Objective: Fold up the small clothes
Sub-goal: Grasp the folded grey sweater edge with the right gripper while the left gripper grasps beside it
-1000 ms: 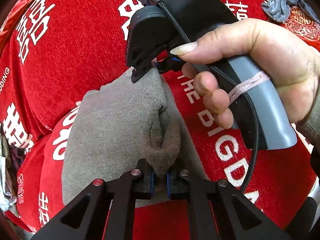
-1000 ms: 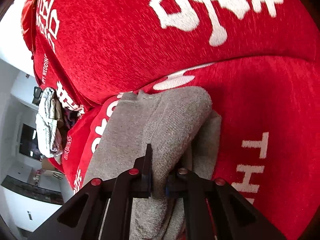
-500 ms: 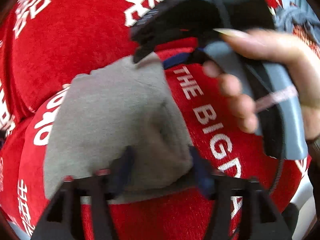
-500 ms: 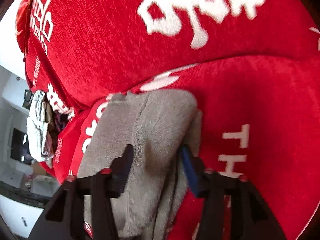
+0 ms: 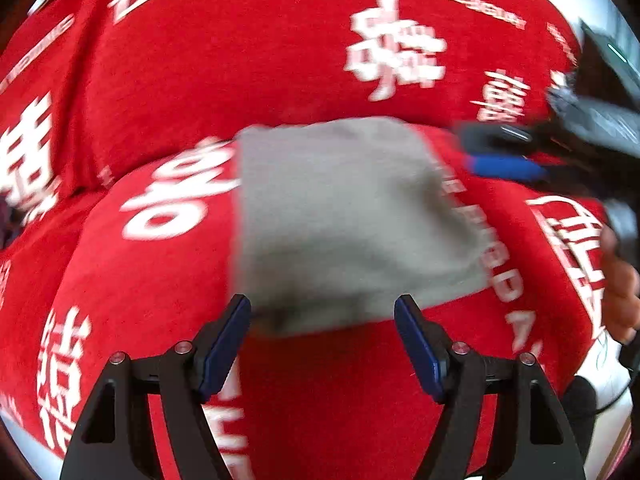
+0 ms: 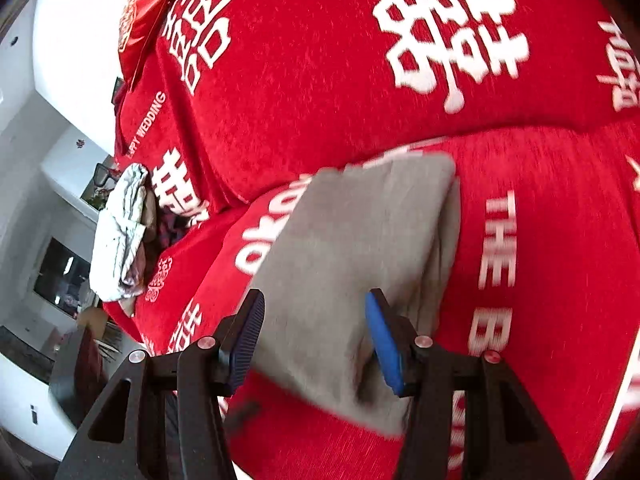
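A grey folded garment (image 5: pixel 340 208) lies flat on the red seat cushion (image 5: pixel 340 380), against the backrest. My left gripper (image 5: pixel 322 304) stands open just in front of the garment's near edge, its blue pads clear of the cloth. The right wrist view shows the same garment (image 6: pixel 352 248) lying folded, one layer over another. My right gripper (image 6: pixel 314 296) is open above its near end, and the pads do not press on it. The left wrist view, blurred, shows the right gripper (image 5: pixel 500 150) at the far right beside the garment, with the person's hand (image 5: pixel 620 280) below it.
The red backrest cushion (image 6: pixel 320 60) with white lettering rises behind the garment. A heap of pale and dark clothes (image 6: pixel 120 228) sits at the sofa's left end. Beyond it are white walls and a dark screen (image 6: pixel 60 276).
Both grippers have let go of the grey garment, opened and drawn back from it. The garment has dropped flat on the cushion. The right gripper has slid off to the right in the left wrist view.
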The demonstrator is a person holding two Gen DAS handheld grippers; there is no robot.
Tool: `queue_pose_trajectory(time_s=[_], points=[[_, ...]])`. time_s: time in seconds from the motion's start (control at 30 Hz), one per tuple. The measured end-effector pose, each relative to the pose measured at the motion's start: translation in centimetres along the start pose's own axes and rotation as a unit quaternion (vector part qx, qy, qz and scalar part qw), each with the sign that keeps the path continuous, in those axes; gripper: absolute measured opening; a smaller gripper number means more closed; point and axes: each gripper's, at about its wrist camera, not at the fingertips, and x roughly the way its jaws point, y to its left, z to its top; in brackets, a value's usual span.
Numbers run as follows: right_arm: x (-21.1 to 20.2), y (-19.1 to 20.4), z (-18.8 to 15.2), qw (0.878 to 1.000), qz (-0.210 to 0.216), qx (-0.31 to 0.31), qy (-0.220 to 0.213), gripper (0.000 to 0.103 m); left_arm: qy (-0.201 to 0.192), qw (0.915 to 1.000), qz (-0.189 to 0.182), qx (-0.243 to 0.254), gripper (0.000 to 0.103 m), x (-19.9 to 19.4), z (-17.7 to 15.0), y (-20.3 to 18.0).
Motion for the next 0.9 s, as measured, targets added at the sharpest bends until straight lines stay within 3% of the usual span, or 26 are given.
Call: queue_pose_trajectory(time_s=[0.17, 0.3, 0.33, 0.37, 0.47, 0.57, 0.73, 0.9], points=[[1.1, -0.4, -3.6, 0.999, -0.035, 0.025, 0.004, 0.057, 0.025, 0.9984, 0.005, -0.051, 0.075, 1.8, -1.6, 3.1], [2.4, 0.0, -4.4, 0.998, -0.058, 0.016, 0.003, 0.056, 0.009, 0.9997, 0.007, -0.022, 0.075, 2.2, -1.5, 1.2], [2.8, 0.2, -4.5, 0.998, -0.07, 0.008, 0.004, 0.045, 0.006, 0.9997, 0.023, -0.012, 0.075, 2.6, -1.3, 1.0], [3.4, 0.4, -4.6, 0.996, -0.084, -0.001, 0.015, 0.006, 0.008, 0.9991, 0.039, -0.012, 0.075, 3.0, -1.1, 1.0], [3.7, -0.1, -5.0, 0.991, -0.129, -0.003, 0.031, 0.006, 0.022, 0.9956, 0.058, -0.07, 0.075, 4.0, -0.8, 3.8], [2.0, -1.0, -5.6, 0.993, -0.118, 0.01, 0.009, 0.005, 0.036, 0.9897, 0.006, -0.138, 0.078, 4.3, -1.8, 7.2], [2.0, -2.3, -6.8, 0.993, -0.117, 0.026, 0.012, 0.005, 0.027, 0.9936, 0.039, -0.103, 0.078, 3.6, -2.2, 5.8], [0.6, -2.0, -7.0, 0.995, -0.099, 0.024, 0.002, 0.011, 0.018, 0.9968, 0.015, -0.077, 0.078, 0.6, -2.3, 6.2]])
